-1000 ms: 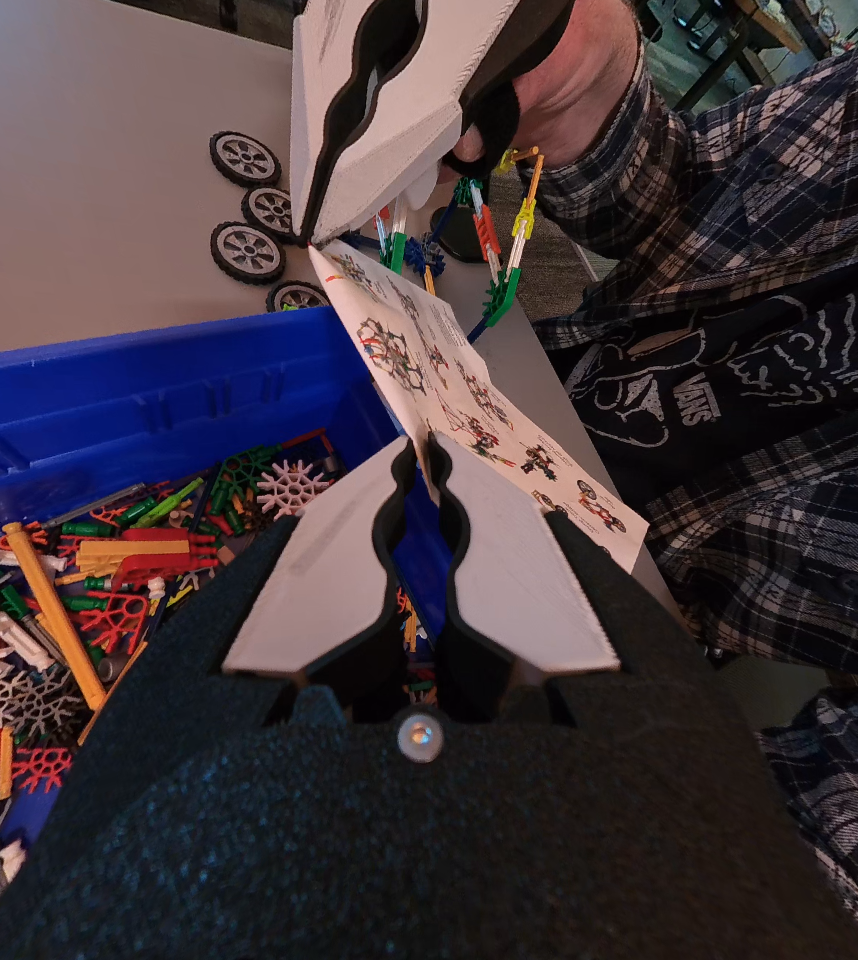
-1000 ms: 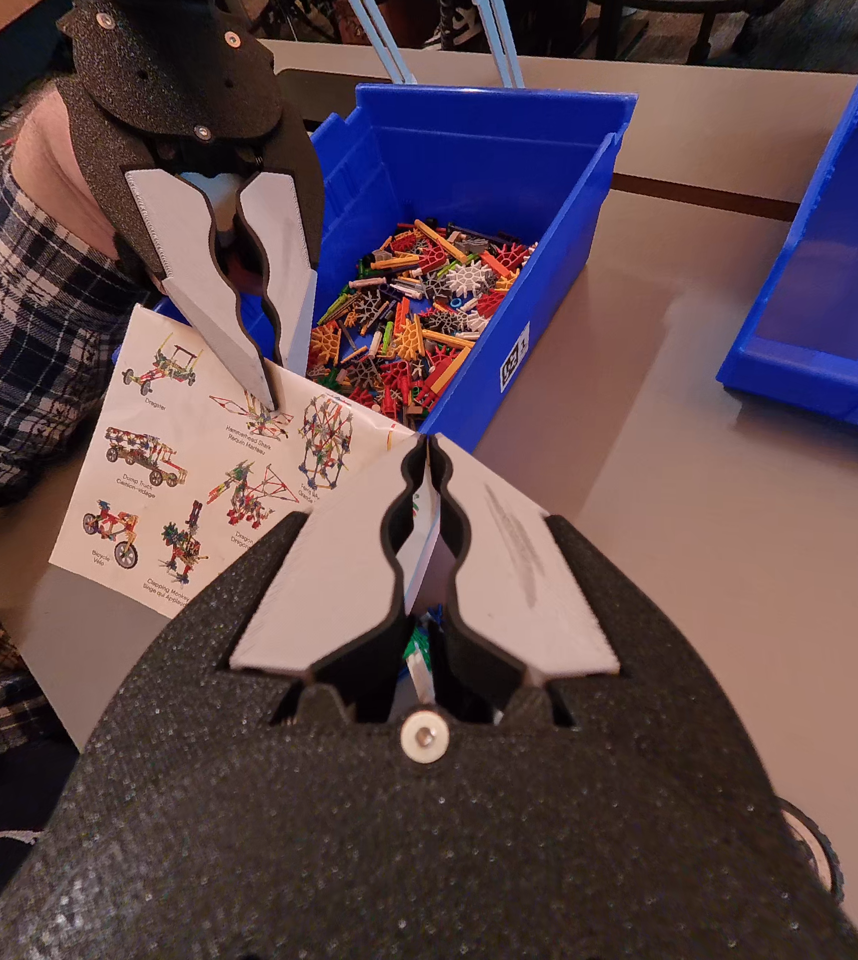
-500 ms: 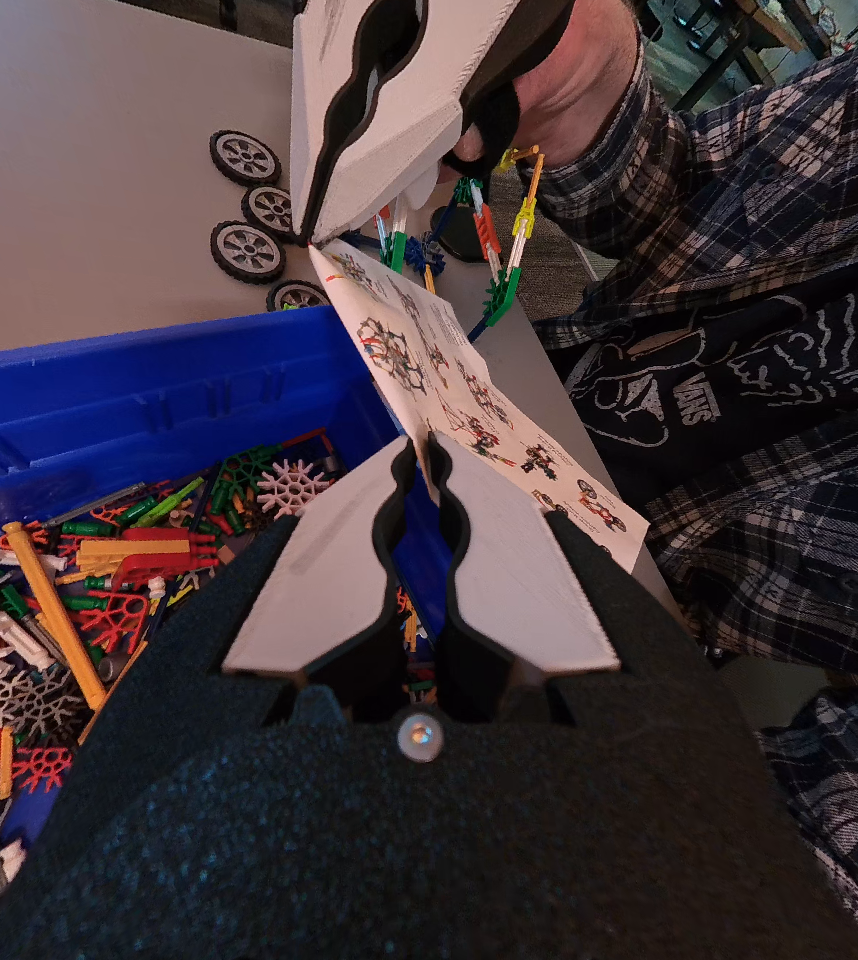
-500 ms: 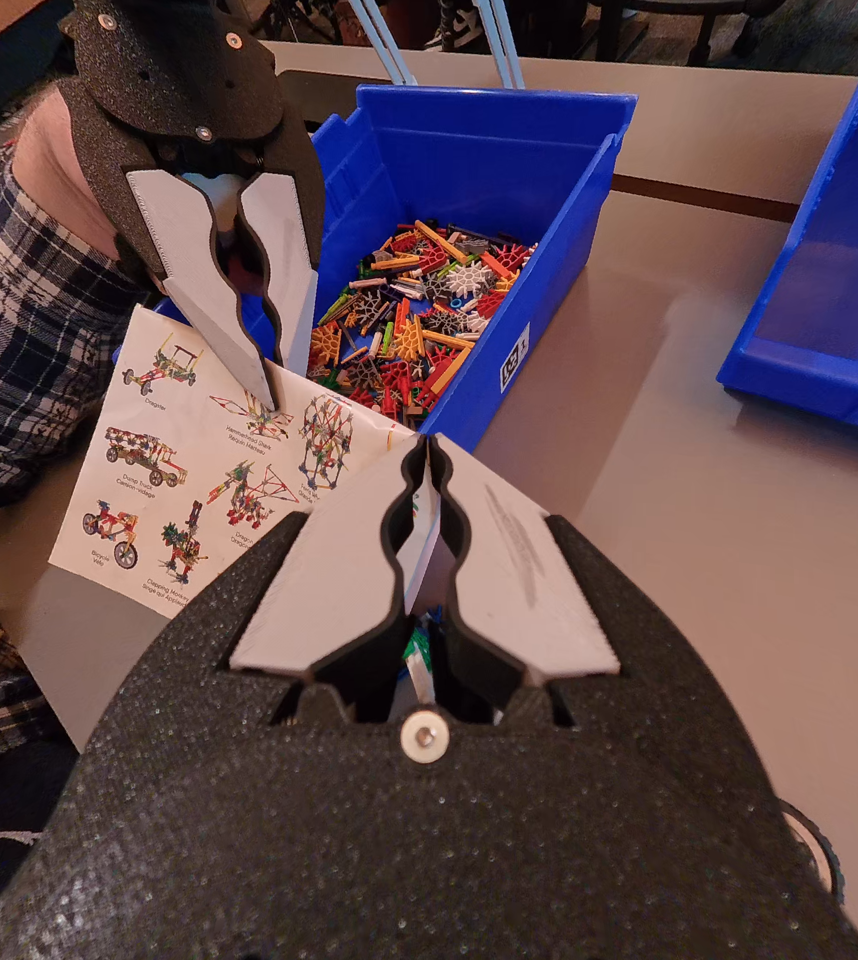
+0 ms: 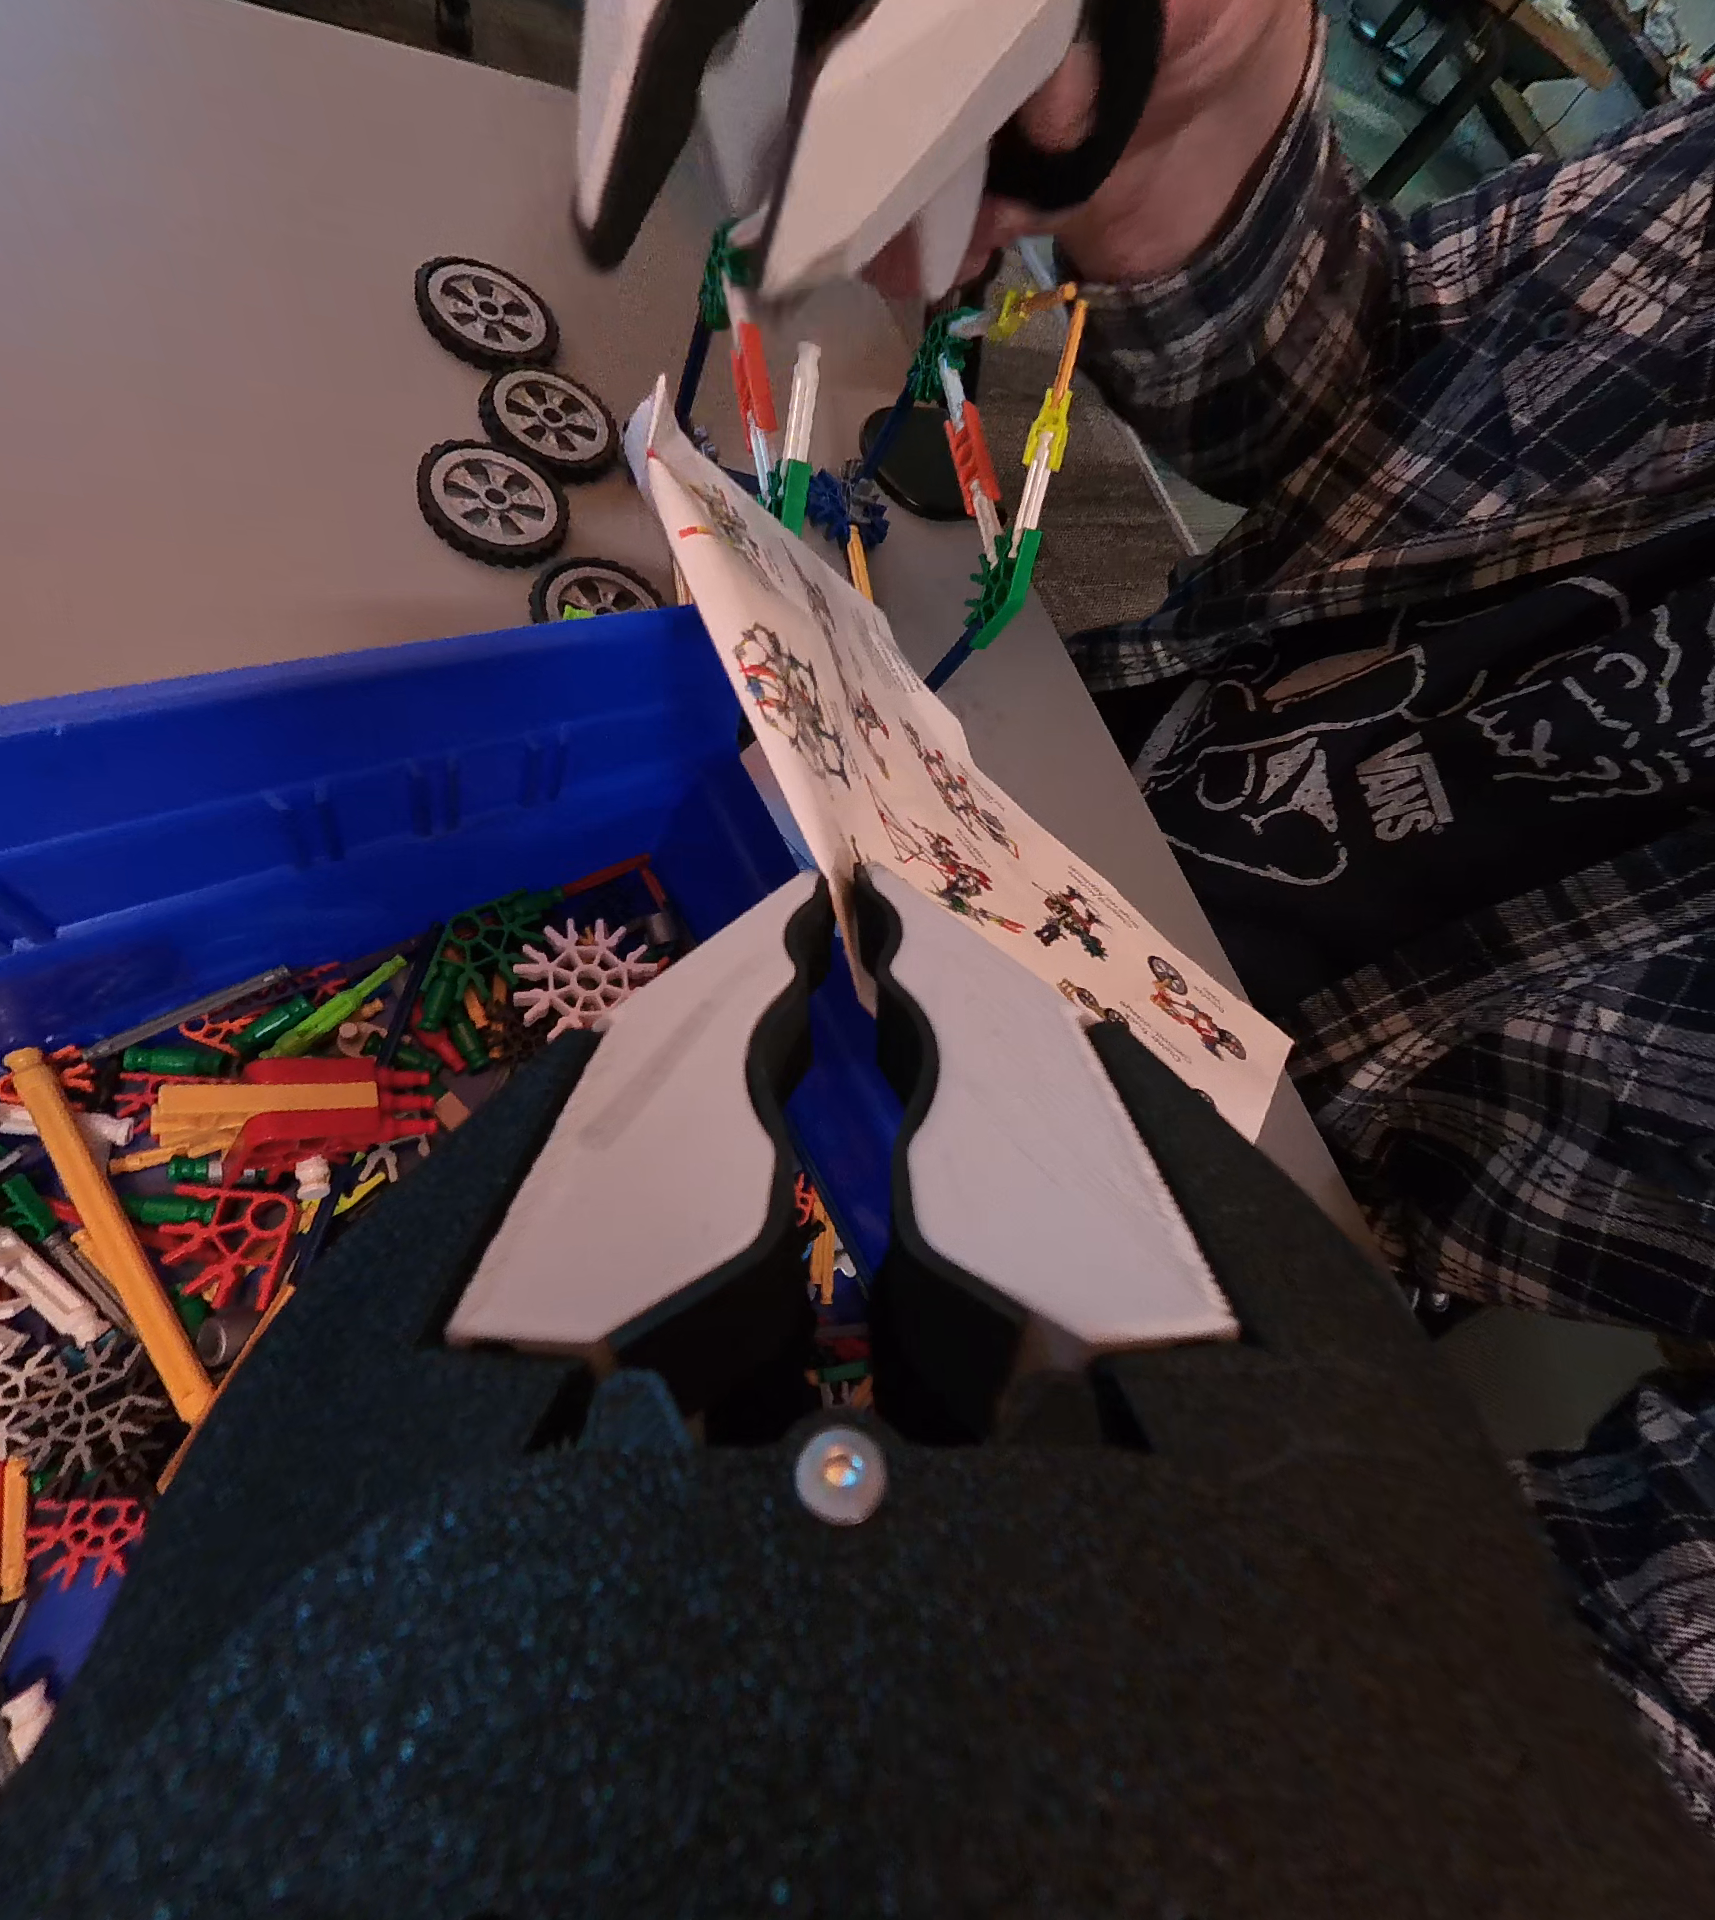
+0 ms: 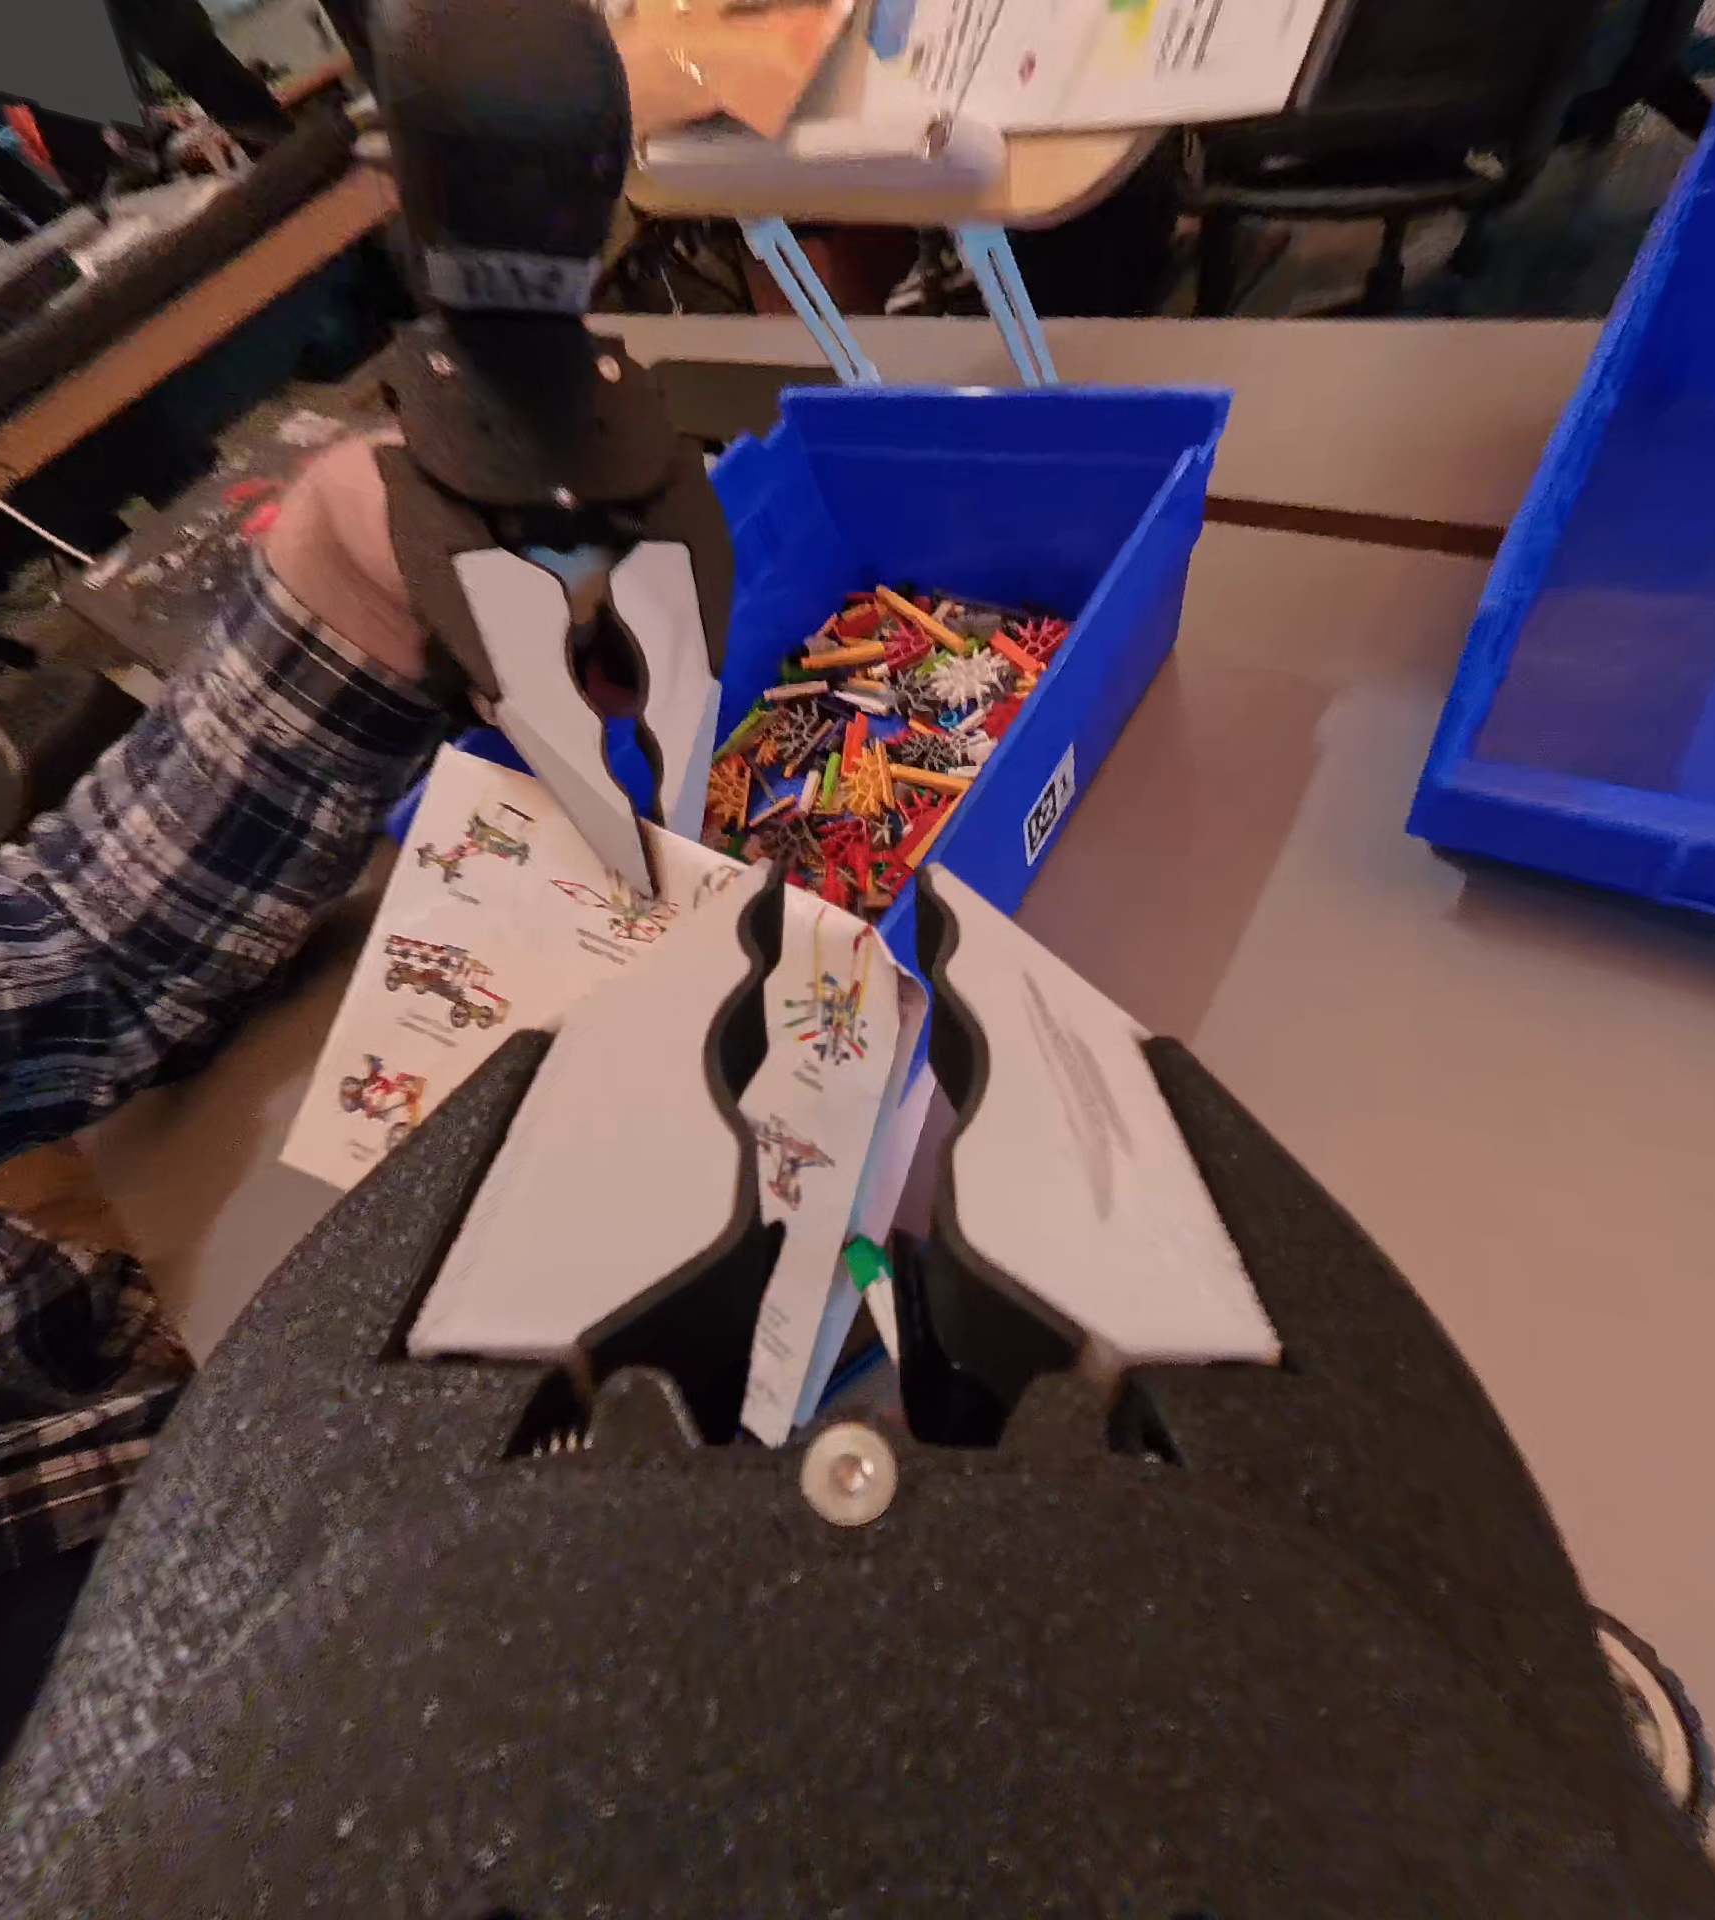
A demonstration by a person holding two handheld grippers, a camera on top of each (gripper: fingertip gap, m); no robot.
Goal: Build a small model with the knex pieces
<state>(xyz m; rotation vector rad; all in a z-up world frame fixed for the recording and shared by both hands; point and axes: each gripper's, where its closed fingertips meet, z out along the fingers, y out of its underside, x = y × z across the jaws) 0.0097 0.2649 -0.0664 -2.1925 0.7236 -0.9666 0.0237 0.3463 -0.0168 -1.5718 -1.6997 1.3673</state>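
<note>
Left wrist view: left gripper pinches the instruction sheet by its edge, right beside the blue bin of construction-toy pieces. Right gripper gapes wide around the sheet's other end, touching nothing. Four toy wheels lie on the table

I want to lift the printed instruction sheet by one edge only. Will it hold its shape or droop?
Probably droop: the instruction sheet looks like thin paper, already curling between the open right gripper. It seems light, since the left gripper, shut on one edge, alone holds it. It may tear if tugged.
</note>
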